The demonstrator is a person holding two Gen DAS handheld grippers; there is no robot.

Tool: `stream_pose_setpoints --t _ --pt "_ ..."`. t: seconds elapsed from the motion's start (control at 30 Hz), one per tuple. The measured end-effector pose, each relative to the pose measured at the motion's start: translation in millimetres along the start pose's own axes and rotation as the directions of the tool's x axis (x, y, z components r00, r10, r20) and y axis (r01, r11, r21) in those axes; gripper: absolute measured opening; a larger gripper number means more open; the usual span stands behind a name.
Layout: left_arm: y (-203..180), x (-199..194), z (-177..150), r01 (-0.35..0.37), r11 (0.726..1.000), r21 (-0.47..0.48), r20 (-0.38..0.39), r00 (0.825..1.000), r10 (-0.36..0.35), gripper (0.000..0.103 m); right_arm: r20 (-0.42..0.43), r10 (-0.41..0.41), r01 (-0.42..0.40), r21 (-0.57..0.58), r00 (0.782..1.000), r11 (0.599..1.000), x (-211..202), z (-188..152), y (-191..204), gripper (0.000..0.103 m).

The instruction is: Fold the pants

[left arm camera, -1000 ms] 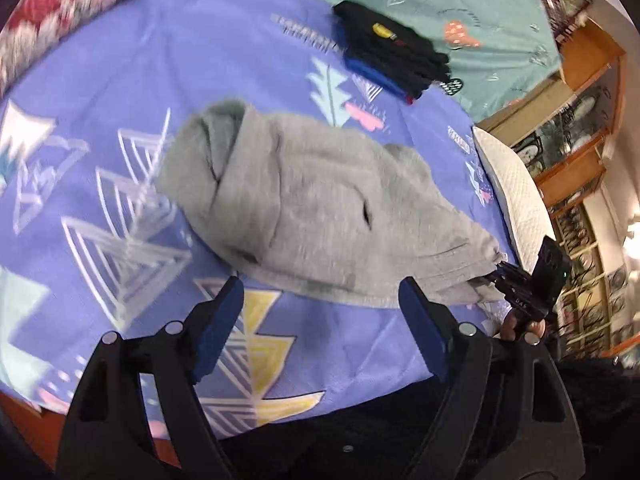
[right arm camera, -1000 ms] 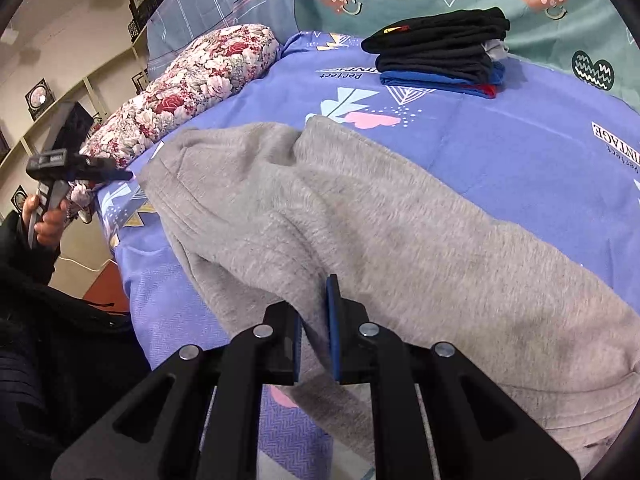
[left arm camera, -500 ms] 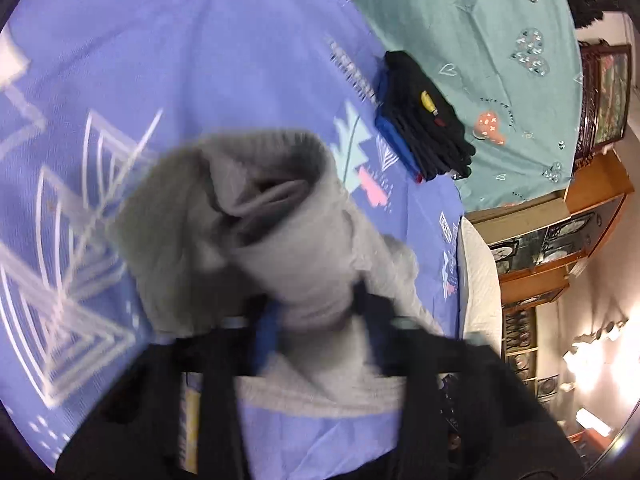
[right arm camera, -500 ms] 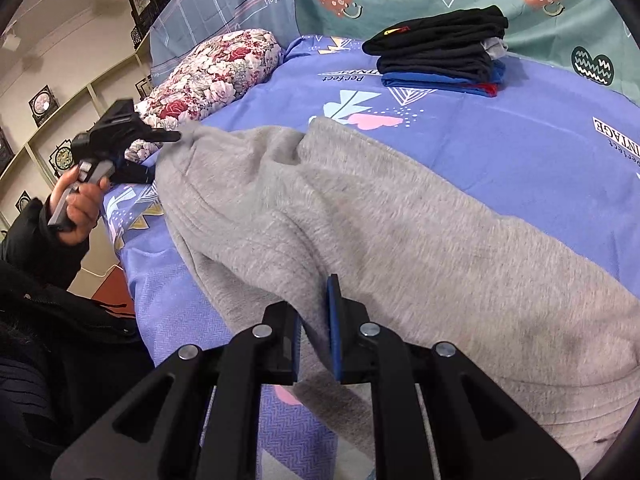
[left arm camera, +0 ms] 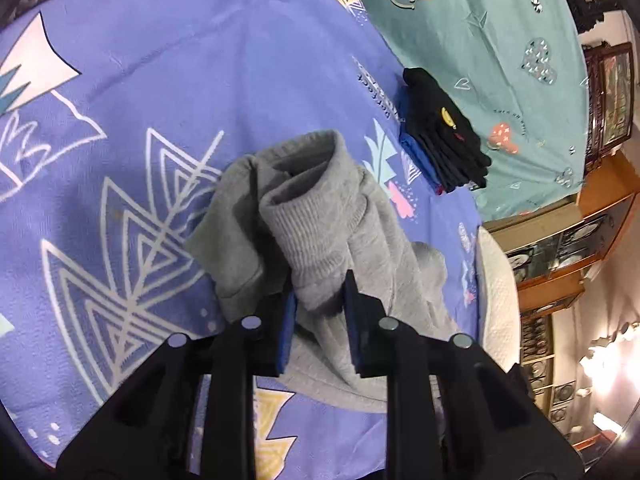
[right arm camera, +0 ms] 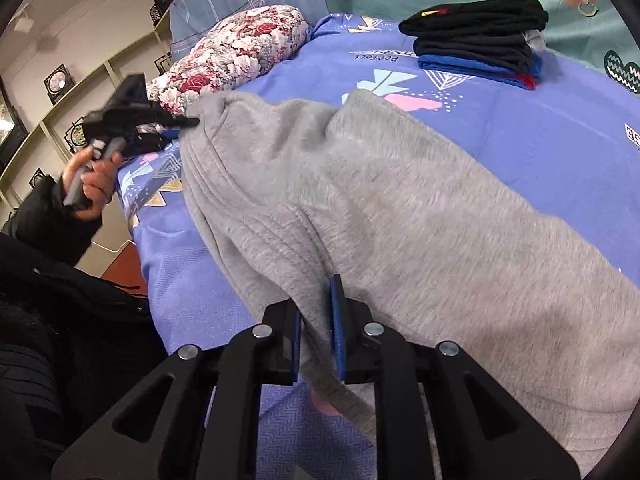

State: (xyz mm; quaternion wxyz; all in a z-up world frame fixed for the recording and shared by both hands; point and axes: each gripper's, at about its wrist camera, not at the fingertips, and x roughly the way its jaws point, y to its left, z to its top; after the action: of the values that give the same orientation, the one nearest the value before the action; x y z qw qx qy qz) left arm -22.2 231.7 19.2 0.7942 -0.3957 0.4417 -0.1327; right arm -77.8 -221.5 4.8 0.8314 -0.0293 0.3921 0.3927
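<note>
Grey sweatpants (right arm camera: 400, 208) lie across the blue patterned bedspread (right arm camera: 540, 120). My left gripper (left arm camera: 320, 300) is shut on the ribbed cuff end of the pants (left arm camera: 316, 216), which bunches up between its blue pads. It also shows in the right wrist view (right arm camera: 176, 124), held at the pants' far left end. My right gripper (right arm camera: 316, 320) is shut on a fold of the pants' near edge.
A stack of folded dark clothes (right arm camera: 480, 44) sits at the far side of the bed, also seen in the left wrist view (left arm camera: 444, 136). A floral pillow (right arm camera: 236, 52) lies at the back left. A white pillow (left arm camera: 500, 300) lies right. The bed's edge (right arm camera: 160, 264) is near.
My left gripper moved in from beside the bed and closed on the cuff end of the pants, lifting it. The right gripper stayed shut on the pants' edge.
</note>
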Motion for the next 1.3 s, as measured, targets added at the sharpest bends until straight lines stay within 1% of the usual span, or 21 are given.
stream_pose_setpoints --t 0.07,0.1,0.13,0.2,0.23,0.27,0.4,0.47,0.57,0.67,0.73,0.87,0.93,0.97,1.03,1.07,1.1,1.13,1.2,1.27,1.3 --pt "-4.9 4.4 2.0 -0.010 1.000 0.007 0.011 1.000 0.010 0.074 -0.018 0.000 0.000 0.003 1.000 1.000 3.3 0.6 -1.2 0.015" --pt "-7.8 5.4 4.0 -0.018 1.000 0.008 0.027 0.999 0.018 0.078 -0.025 -0.006 0.006 -0.002 1.000 1.000 4.5 0.3 -0.3 0.015" --pt "-11.2 8.0 6.9 -0.019 1.000 0.011 0.034 0.999 0.019 0.078 -0.026 -0.015 0.015 -0.011 1.000 1.000 4.8 -0.2 1.5 0.015" --pt "-17.6 9.0 12.0 -0.029 0.999 0.030 0.056 0.998 0.027 0.067 -0.020 -0.022 0.022 -0.011 1.000 1.000 3.7 -2.4 2.1 0.016" --pt "-23.8 9.9 14.0 -0.043 0.998 0.053 0.068 0.997 0.039 0.054 -0.019 -0.022 0.021 -0.006 1.000 1.000 3.6 -3.7 1.5 0.016" --pt "-24.1 8.9 13.9 -0.050 0.996 0.070 0.068 0.997 0.045 0.025 -0.017 -0.024 0.024 -0.002 1.000 1.000 4.2 -5.0 1.6 0.016" --pt "-25.2 4.1 14.1 -0.052 0.996 0.079 0.065 0.997 0.047 0.018 0.004 -0.030 0.030 -0.006 1.000 1.000 -1.1 -4.3 3.5 0.016" --pt "-24.3 -9.2 10.4 -0.042 0.997 0.072 0.096 0.995 0.035 0.016 0.029 -0.006 0.007 -0.010 1.000 1.000 -8.0 -0.6 5.3 0.016" --pt "-22.3 -34.6 -1.0 -0.044 0.996 0.078 0.145 0.989 0.032 0.016 0.042 0.037 -0.035 -0.037 0.998 0.999 -17.2 5.8 11.7 0.015" --pt "3.4 -21.3 -7.2 -0.175 0.983 0.063 0.113 0.979 0.167 0.017 -0.040 -0.037 0.034 -0.075 0.998 0.997 0.2 2.1 14.3 0.014" --pt "15.8 0.0 -8.6 -0.245 0.967 0.068 0.097 0.966 0.238 0.017 -0.076 -0.051 0.046 -0.069 0.996 0.997 13.4 -3.0 12.2 0.015" --pt "0.9 3.9 -5.0 -0.261 0.957 0.123 0.152 0.958 0.242 0.017 -0.057 -0.095 0.090 -0.095 0.994 0.991 14.6 -1.8 21.1 0.015" --pt "0.5 8.5 -3.6 -0.290 0.947 0.140 0.131 0.953 0.272 0.020 -0.061 -0.112 0.105 -0.108 0.992 0.989 15.6 -4.9 24.9 0.016" --pt "5.1 9.3 -4.0 -0.293 0.948 0.124 0.112 0.953 0.280 0.023 -0.060 -0.119 0.111 -0.116 0.991 0.987 15.1 -6.9 27.3 0.019" --pt "11.3 3.2 -8.5 -0.294 0.951 0.100 0.083 0.955 0.286 0.024 -0.055 -0.126 0.119 -0.118 0.990 0.986 9.0 -11.0 29.8 0.031" --pt "9.0 -1.8 -11.1 -0.309 0.945 0.110 0.083 0.950 0.301 0.036 -0.043 -0.130 0.125 -0.100 0.991 0.987 1.9 -12.6 28.9 0.040" --pt "5.5 -8.0 -15.5 -0.362 0.923 0.127 0.097 0.931 0.352 0.053 -0.026 -0.120 0.118 -0.073 0.992 0.990 -8.3 -14.4 25.5 0.051" --pt "-0.7 -18.4 -21.6 -0.422 0.895 0.146 0.144 0.904 0.403 0.066 0.006 -0.117 0.117 -0.040 0.993 0.992 -20.7 -16.0 19.8 0.052" --pt "-14.0 -39.2 -31.2 -0.411 0.892 0.187 0.210 0.904 0.372 0.066 0.066 -0.134 0.132 0.035 0.989 0.991 -50.6 -19.8 4.1 0.052" --pt "-34.3 -59.7 -38.3 -0.444 0.867 0.226 0.307 0.877 0.369 0.067 0.128 -0.231 0.213 0.137 0.965 0.967 -90.5 -23.0 -21.6 0.052" --pt "-49.4 -67.2 -41.6 -0.444 0.857 0.261 0.350 0.871 0.345 0.068 0.144 -0.302 0.272 0.197 0.942 0.942 -110.6 -25.5 -37.7 0.054"
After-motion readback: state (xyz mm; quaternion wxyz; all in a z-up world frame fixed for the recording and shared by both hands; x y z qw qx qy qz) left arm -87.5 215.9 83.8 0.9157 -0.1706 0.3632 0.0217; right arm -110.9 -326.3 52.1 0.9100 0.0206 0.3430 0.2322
